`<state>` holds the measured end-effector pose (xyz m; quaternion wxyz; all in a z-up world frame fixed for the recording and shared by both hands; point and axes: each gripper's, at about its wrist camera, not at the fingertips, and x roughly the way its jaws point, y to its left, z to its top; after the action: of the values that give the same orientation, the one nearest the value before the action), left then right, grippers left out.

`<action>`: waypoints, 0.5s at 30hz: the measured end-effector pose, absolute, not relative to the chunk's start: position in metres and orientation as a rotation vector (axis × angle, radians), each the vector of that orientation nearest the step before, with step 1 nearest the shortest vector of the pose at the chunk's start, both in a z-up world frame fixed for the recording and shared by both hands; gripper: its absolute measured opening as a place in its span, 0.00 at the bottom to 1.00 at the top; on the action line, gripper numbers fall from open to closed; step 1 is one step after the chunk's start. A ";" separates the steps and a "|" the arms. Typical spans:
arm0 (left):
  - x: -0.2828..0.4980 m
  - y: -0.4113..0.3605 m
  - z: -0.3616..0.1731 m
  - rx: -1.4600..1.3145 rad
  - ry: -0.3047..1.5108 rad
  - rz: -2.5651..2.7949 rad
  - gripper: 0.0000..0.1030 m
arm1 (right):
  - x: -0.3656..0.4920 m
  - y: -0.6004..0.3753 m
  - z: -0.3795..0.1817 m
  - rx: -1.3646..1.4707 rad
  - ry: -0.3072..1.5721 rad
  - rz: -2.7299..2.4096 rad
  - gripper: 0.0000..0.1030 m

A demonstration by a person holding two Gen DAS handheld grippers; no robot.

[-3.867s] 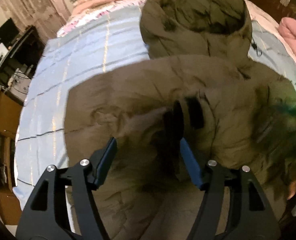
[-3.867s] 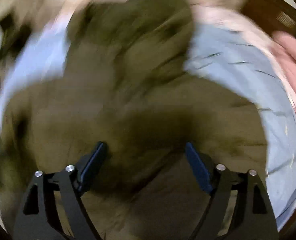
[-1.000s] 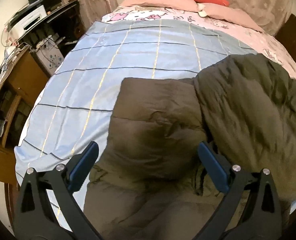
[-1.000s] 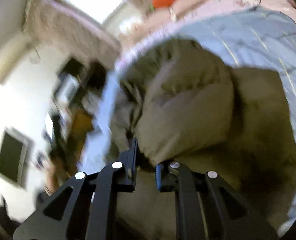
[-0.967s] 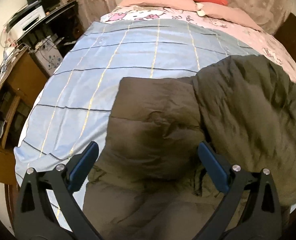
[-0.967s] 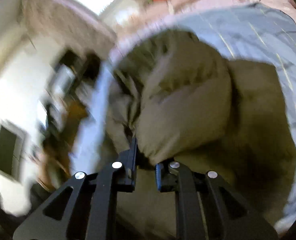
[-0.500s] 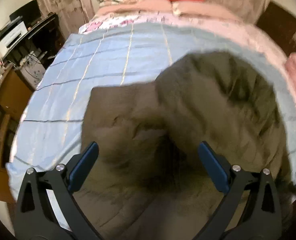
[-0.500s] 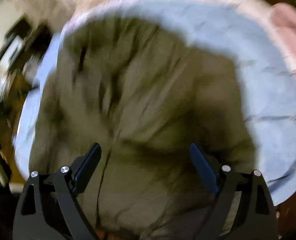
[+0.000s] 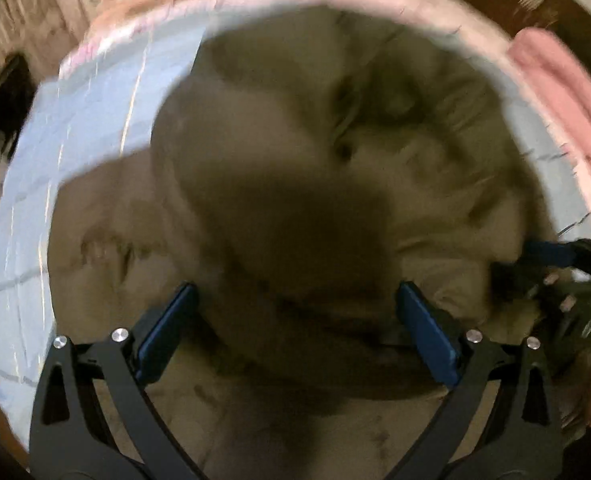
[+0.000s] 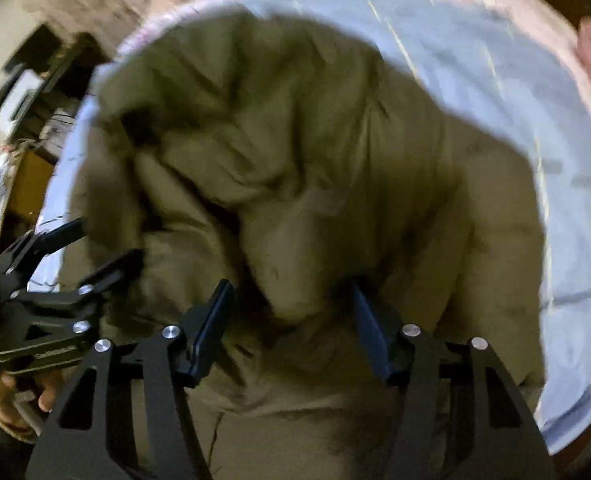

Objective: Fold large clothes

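**Olive coat bunched on the bed, both grippers open over it**

Half a second ago the right gripper's jaws stood wide above the coat; now they have drawn somewhat nearer each other, with a fold of the fabric bulging up between them. They are still apart, though, and I cannot tell whether the blue pads actually touch the cloth.

The bulky olive-green padded coat (image 9: pixel 279 184) fills the middle of both views, heaped in thick rumpled folds on the pale blue checked bedsheet (image 9: pixel 95 104). In the left wrist view the sheet shows as a band down the left side of the frame, and a strip of pink bedding (image 9: pixel 567 92) curves along the upper right edge. A dark shadow lies over the coat in the centre of that frame.

The left gripper (image 9: pixel 295 332) sits low in its own frame with its jaws spread wide, open above the coat and holding nothing. In the right wrist view it appears at the lower left (image 10: pixel 75 256), at the coat's edge, a hand (image 10: pixel 11 396) wrapped round its grip.

The right gripper (image 10: pixel 291 328) pokes in at the right edge of the left wrist view (image 9: pixel 543 254), against the coat's side.

Both views are smeared by motion, so finer detail of the coat is lost. Dark furniture (image 10: pixel 43 76) stands beyond the bed at the upper left of the right wrist view.
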<state>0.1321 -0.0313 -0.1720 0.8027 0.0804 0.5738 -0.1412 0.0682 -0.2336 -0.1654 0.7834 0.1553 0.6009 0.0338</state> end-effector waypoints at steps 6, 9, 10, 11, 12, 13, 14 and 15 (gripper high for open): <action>0.145 -0.006 -0.201 0.028 1.393 -0.278 0.98 | 0.077 -0.212 -0.185 0.138 1.361 0.022 0.59; 0.138 -0.016 -0.194 0.147 1.330 -0.252 0.98 | 0.077 -0.201 -0.146 0.135 1.187 0.096 0.59; 0.136 -0.019 -0.192 0.180 1.313 -0.248 0.98 | 0.077 -0.196 -0.130 0.108 1.096 0.110 0.59; 0.134 -0.023 -0.191 0.216 1.294 -0.245 0.98 | 0.077 -0.194 -0.119 0.082 1.038 0.110 0.59; 0.133 -0.024 -0.191 0.233 1.288 -0.243 0.98 | 0.083 -0.191 -0.107 0.048 0.967 0.102 0.59; 0.132 -0.026 -0.191 0.247 1.283 -0.240 0.98 | 0.089 -0.190 -0.103 0.043 0.943 0.097 0.59; 0.131 -0.027 -0.192 0.257 1.280 -0.237 0.98 | 0.099 -0.192 -0.103 0.059 0.935 0.097 0.59; 0.131 -0.027 -0.193 0.271 1.283 -0.233 0.98 | 0.107 -0.194 -0.105 0.079 0.941 0.095 0.59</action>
<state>0.1306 -0.0274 -0.1932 0.7864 0.1257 0.5950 -0.1083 0.1072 -0.1938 -0.1048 0.8895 0.0382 0.4530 0.0457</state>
